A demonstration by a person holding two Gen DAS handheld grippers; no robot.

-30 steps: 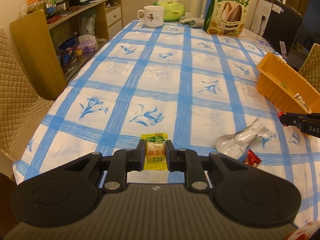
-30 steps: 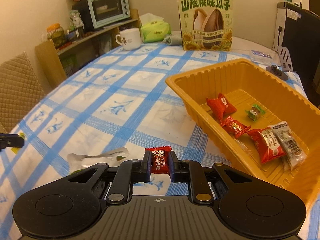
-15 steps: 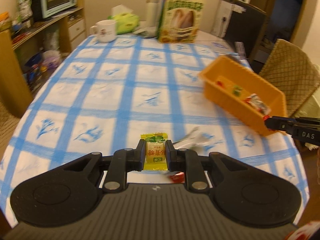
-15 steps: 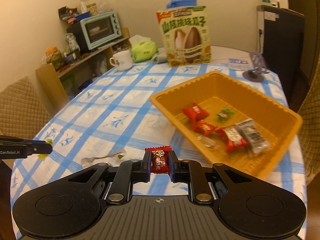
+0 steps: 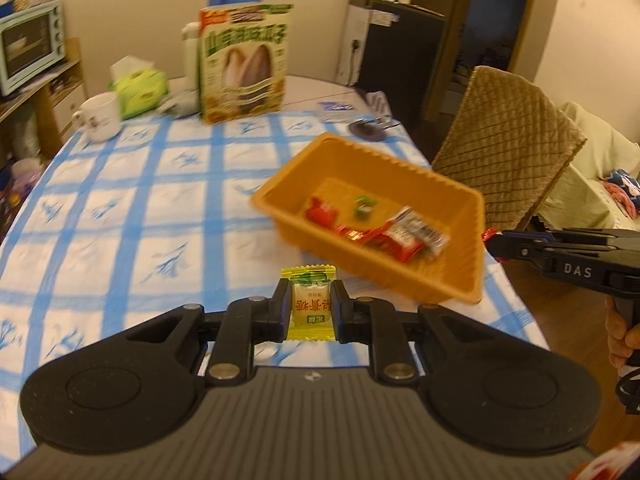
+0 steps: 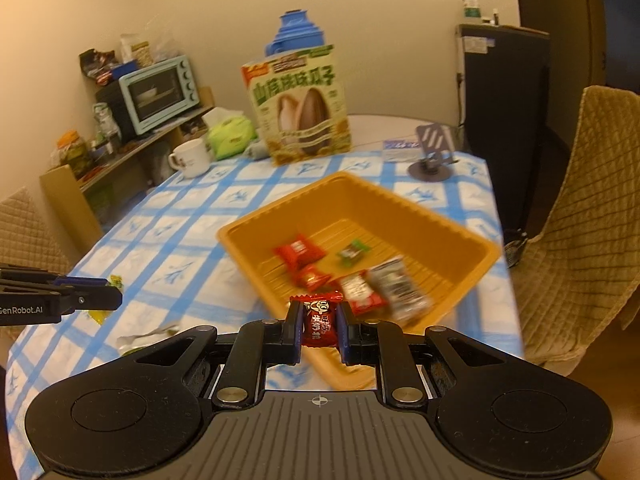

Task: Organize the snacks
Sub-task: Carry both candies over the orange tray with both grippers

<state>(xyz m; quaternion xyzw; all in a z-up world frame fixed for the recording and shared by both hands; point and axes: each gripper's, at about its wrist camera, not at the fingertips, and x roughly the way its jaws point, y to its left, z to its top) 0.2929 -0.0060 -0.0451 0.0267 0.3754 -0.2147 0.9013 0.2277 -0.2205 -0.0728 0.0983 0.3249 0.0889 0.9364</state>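
My left gripper is shut on a yellow-green wrapped candy, held above the table short of the orange tray. My right gripper is shut on a red wrapped candy, held over the near corner of the orange tray. The tray holds several wrapped snacks, mostly red, one green. The right gripper shows in the left wrist view at the tray's right side. The left gripper shows in the right wrist view at the left.
A crumpled silver wrapper lies on the blue-checked tablecloth. A sunflower-seed bag, white mug and green tissue pack stand at the far end. A padded chair is right of the table.
Both grippers have risen and swung toward the orange tray, each still holding its candy. The tray now fills more of both views.
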